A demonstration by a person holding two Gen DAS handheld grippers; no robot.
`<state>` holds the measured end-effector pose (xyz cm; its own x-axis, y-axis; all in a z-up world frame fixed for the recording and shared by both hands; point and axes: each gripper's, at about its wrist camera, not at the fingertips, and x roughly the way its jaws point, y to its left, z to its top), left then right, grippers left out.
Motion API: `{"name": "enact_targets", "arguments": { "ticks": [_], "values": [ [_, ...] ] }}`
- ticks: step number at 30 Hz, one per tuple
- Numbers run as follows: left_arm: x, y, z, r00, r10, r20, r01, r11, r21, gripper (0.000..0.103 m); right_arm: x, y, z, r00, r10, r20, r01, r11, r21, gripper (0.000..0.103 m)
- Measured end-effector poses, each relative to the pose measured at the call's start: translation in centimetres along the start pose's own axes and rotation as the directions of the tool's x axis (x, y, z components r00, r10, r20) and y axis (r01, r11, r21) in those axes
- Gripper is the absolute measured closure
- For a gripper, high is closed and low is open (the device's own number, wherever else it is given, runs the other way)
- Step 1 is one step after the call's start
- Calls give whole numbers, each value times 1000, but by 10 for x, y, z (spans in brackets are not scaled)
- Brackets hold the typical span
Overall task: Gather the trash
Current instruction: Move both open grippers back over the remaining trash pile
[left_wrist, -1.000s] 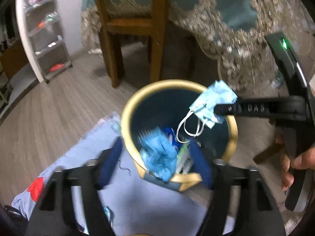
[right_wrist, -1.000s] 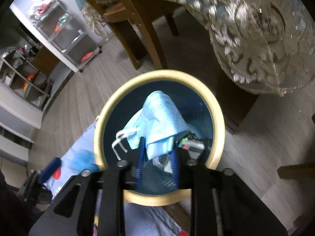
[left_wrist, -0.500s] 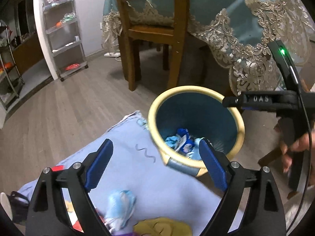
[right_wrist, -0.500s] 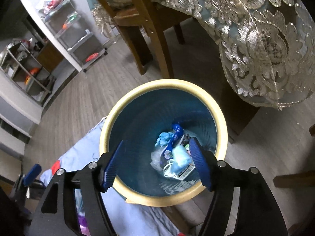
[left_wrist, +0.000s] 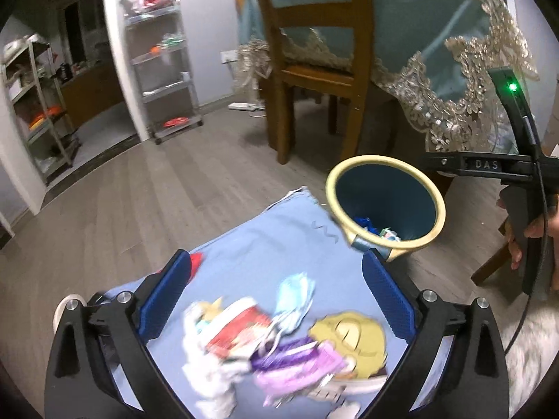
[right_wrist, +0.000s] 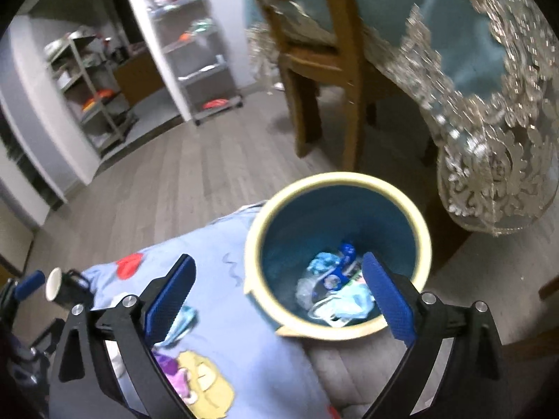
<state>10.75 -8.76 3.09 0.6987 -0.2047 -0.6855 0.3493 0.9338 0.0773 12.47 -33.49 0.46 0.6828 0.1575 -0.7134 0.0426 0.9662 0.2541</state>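
Both grippers have just let go of their loads over the trash bin [right_wrist: 337, 255]. A second ago the right gripper [right_wrist: 279, 291] was pinching a light blue face mask above the bin's mouth and the left gripper [left_wrist: 276, 296] was dropping crumpled blue trash over the near rim. Now the face mask [right_wrist: 344, 303] lies at the bottom of the bin among the other scraps, and nothing sits between either pair of fingers. The jaws of both grippers are opening and stand wide apart, the blue pads bare.

The left gripper has pulled away from the bin and now looks down on the light blue cloth [left_wrist: 265, 248] spread on the floor, with the bin at the cloth's far right corner. More trash waits near the cloth's near edge: a red-and-white wrapper [left_wrist: 237, 331], a crumpled pale blue piece [left_wrist: 293, 296], a purple wrapper [left_wrist: 297, 366] and white crumpled paper [left_wrist: 209, 373], all blurred. The yellow shape [left_wrist: 353, 338] beside them may be a print on the cloth; this cannot be told.

The drop appears complete, so the task seems partway done, and the next pick would likely come from that pile. The right gripper hovers above the bin's near rim, free for another piece.
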Motion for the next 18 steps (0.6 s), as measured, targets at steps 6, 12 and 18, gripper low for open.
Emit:
{"name": "enact_targets", "arguments": {
  "ticks": [6, 12, 18],
  "values": [
    [-37, 41, -44, 995, 95, -18, -95, 995, -5, 6, -17, 41, -13, 999, 49, 4, -49, 996, -76, 7],
    [-52, 87, -80, 988, 146, -56, -152, 982, -109, 6, -19, 73, -29, 993, 117, -32, -119, 990, -79, 6],
    [-47, 115, -104, 981, 161, -106, -177, 972, -157, 6, -3, 100, -46, 982, 157, -102, -163, 985, -52, 6]
  ]
}}
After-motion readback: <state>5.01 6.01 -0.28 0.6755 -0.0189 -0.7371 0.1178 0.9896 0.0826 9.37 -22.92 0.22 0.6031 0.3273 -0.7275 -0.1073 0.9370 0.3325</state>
